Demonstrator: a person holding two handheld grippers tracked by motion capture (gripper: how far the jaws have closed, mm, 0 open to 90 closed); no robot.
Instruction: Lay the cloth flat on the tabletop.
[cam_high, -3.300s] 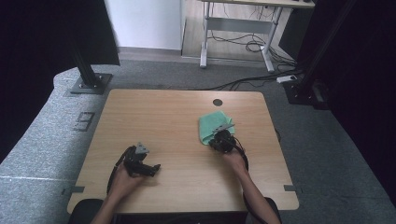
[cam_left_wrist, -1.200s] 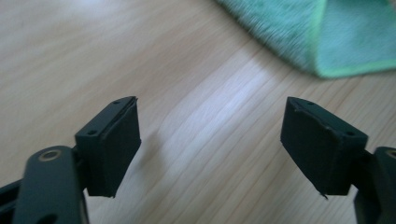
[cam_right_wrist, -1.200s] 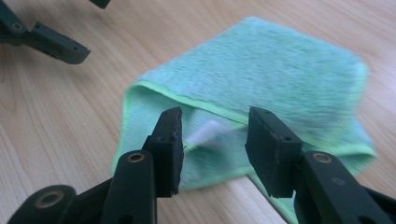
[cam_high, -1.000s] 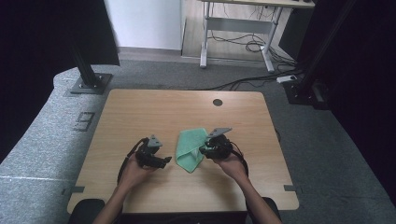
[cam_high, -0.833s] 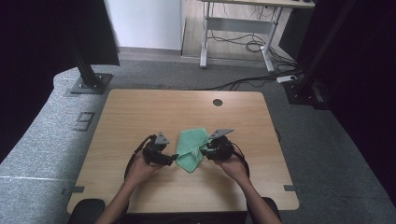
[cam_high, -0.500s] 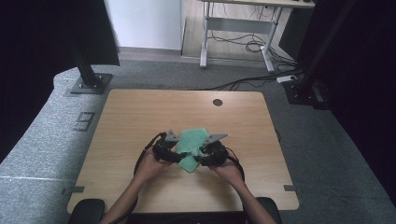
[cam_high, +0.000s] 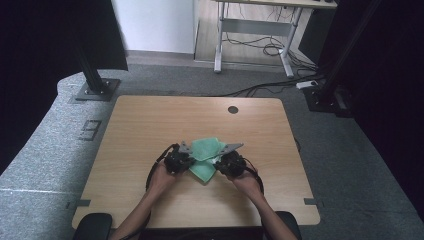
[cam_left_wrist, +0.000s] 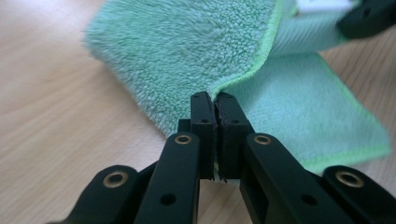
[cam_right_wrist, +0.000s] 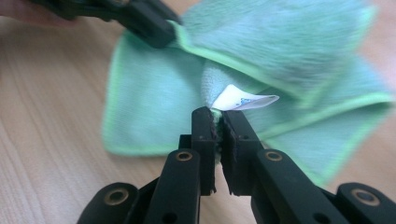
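Wooden table (cam_high: 150, 125) under both hands. I have the left gripper (cam_left_wrist: 214, 99) clamped on the green cloth's (cam_high: 206, 157) hemmed edge, right gripper (cam_right_wrist: 215, 113) pinching the cloth by its white tag (cam_right_wrist: 245, 99). Cloth sits partly folded mid-table between them.

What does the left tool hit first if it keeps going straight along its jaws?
The cloth it already pinches: the raised fold lies directly ahead of the left tool. Beyond it, probably the right tool, though depth is unclear.
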